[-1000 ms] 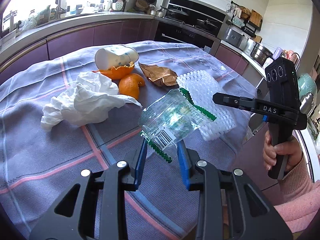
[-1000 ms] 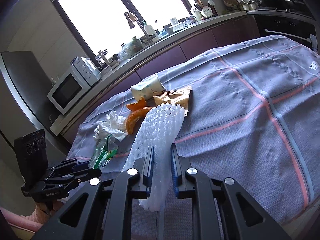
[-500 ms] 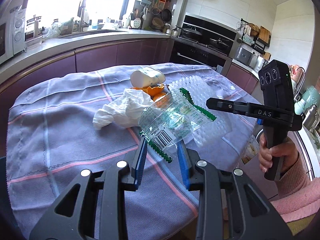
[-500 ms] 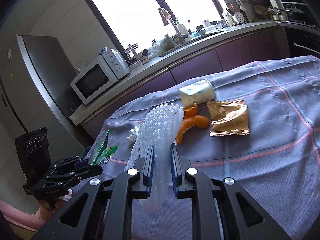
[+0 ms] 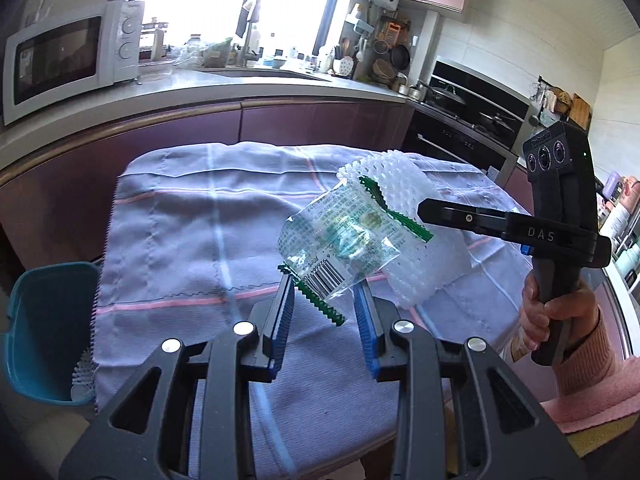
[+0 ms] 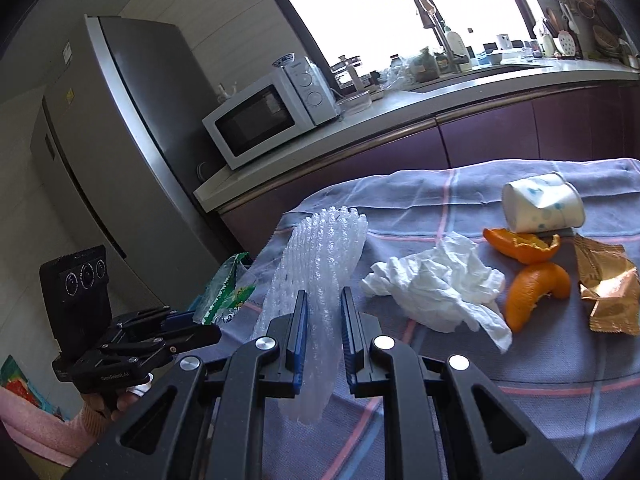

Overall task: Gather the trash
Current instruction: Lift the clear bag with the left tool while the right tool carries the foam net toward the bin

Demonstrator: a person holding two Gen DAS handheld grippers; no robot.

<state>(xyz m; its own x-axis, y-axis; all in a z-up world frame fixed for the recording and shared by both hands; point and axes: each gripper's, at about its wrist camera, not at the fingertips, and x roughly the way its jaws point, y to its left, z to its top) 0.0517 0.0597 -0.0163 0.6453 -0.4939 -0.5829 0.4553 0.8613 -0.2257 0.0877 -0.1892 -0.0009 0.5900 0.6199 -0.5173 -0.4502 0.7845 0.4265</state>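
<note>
Left claw (image 5: 324, 304) is closed on a clear plastic wrapper (image 5: 340, 244) with green serrated edges, pinched by its barcode end and held up off the cloth. The right claw (image 6: 323, 328) is clamped, jaws narrow, on a sheet of white bubble packing (image 6: 320, 264), which stands up between its blue pads and droops below them.

Over the last second both hands have swung away from the middle of the worktop (image 5: 180, 216) towards its left end. The left wrist view, which a second ago was filled with tissue and orange peel, now takes in a teal bin (image 5: 44, 328) on the floor just beside the cloth's fringe. Neither grip has altered during the carry.

So two pieces are in hand and, I judge, on their way to that bin; the drop is not yet made. Whether the bin already holds anything I cannot tell, as only part of it shows. Still lying on the cloth are the crumpled tissue (image 6: 436, 284), two orange peels (image 6: 532, 292), a tipped paper cup (image 6: 540, 204) and a gold foil wrapper (image 6: 608, 288).
</note>
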